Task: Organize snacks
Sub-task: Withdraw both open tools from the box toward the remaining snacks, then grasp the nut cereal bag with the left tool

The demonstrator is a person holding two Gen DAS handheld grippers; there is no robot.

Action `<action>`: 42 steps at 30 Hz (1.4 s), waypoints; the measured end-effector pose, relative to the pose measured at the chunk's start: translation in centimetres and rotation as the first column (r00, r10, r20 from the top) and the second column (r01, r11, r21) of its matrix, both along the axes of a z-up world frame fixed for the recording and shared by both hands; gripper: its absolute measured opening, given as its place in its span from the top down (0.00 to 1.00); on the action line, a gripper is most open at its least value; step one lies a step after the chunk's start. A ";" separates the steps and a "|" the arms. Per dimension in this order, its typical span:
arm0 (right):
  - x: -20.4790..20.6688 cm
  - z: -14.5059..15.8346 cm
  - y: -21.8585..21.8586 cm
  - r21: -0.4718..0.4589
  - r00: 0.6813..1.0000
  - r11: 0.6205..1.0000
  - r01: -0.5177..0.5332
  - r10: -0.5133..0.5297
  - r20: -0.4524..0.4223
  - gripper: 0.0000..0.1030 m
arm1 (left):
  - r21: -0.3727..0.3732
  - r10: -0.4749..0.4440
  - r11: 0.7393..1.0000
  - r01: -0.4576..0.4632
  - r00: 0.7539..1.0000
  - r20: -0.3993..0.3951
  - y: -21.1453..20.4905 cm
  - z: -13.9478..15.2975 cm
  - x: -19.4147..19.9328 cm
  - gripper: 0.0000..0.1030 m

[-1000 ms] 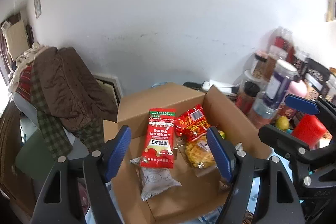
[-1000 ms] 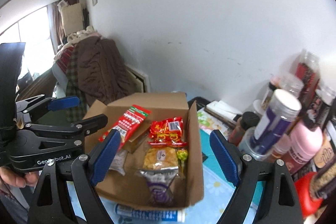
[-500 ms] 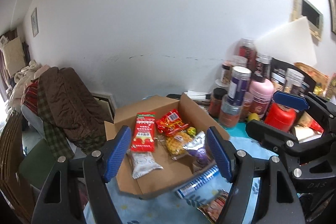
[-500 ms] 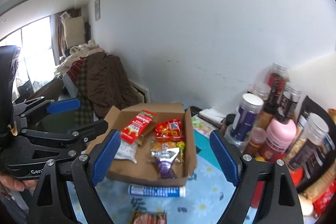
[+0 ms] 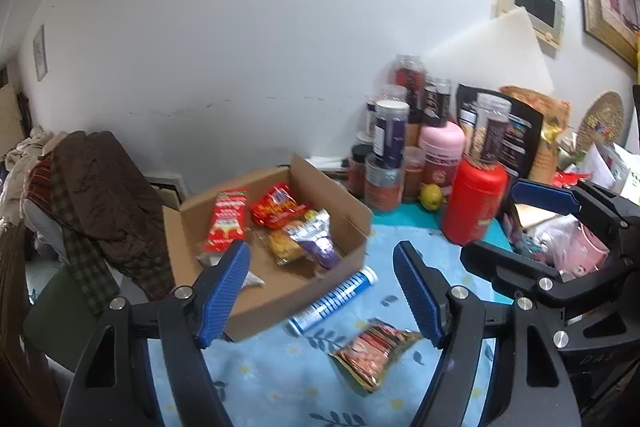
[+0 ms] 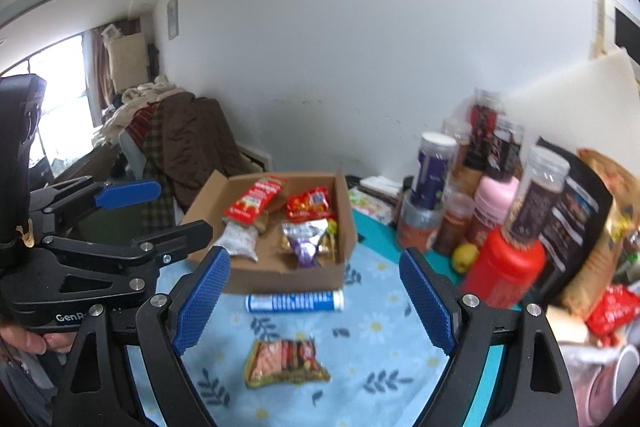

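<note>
An open cardboard box [image 5: 340, 251] [image 6: 276, 273] stands on the blue flowered tablecloth and holds several snack packs: a red one [image 5: 226, 223], a red-yellow one [image 5: 278, 207] and a purple one [image 5: 316, 243]. In front of the box lies a blue and white tube [image 5: 334, 301] [image 6: 295, 301]. Nearer to me lies a gold-edged red snack pack [image 5: 374, 353] [image 6: 285, 363]. My left gripper [image 5: 322, 291] is open and empty, back from the box. My right gripper [image 6: 314, 301] is open and empty too, above the tube and pack.
Jars and bottles crowd the back right, with a red bottle [image 5: 474, 199] [image 6: 504, 269] and a pink jar [image 5: 442, 155] in front. A lemon [image 5: 431, 195] lies by them. A chair with a brown coat [image 5: 104, 203] stands to the left of the table.
Both grippers have drawn back from the box, so the box looks smaller and the tube and the gold-edged pack on the cloth have come into view. Jaw openings are unchanged.
</note>
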State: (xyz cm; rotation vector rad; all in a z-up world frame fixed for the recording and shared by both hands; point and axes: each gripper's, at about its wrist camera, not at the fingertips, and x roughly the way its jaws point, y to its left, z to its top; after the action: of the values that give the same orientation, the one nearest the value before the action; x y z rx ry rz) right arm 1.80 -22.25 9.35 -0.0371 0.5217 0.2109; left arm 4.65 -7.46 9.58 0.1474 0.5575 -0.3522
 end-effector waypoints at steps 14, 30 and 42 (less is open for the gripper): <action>-2.0 -6.1 -1.7 0.045 0.993 0.998 0.032 -0.027 -0.115 0.15 | 0.011 -0.084 0.996 0.086 0.987 -0.135 -2.1 -6.1 -0.5 0.28; 0.0 -12.3 -4.5 0.103 0.968 0.992 0.070 -0.042 -0.249 0.15 | 0.020 -0.169 0.982 0.186 0.929 -0.330 -4.5 -14.5 2.7 0.28; 2.5 -15.4 -5.1 0.112 0.943 0.992 0.050 -0.010 -0.332 0.15 | 0.021 -0.228 0.962 0.272 0.844 -0.486 -5.7 -20.2 6.3 0.28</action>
State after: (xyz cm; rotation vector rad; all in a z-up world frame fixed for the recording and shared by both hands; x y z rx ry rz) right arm 4.34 -27.37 -6.02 0.1249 0.8438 0.2188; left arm 10.96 -13.19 -10.57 0.2230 1.0552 -0.6291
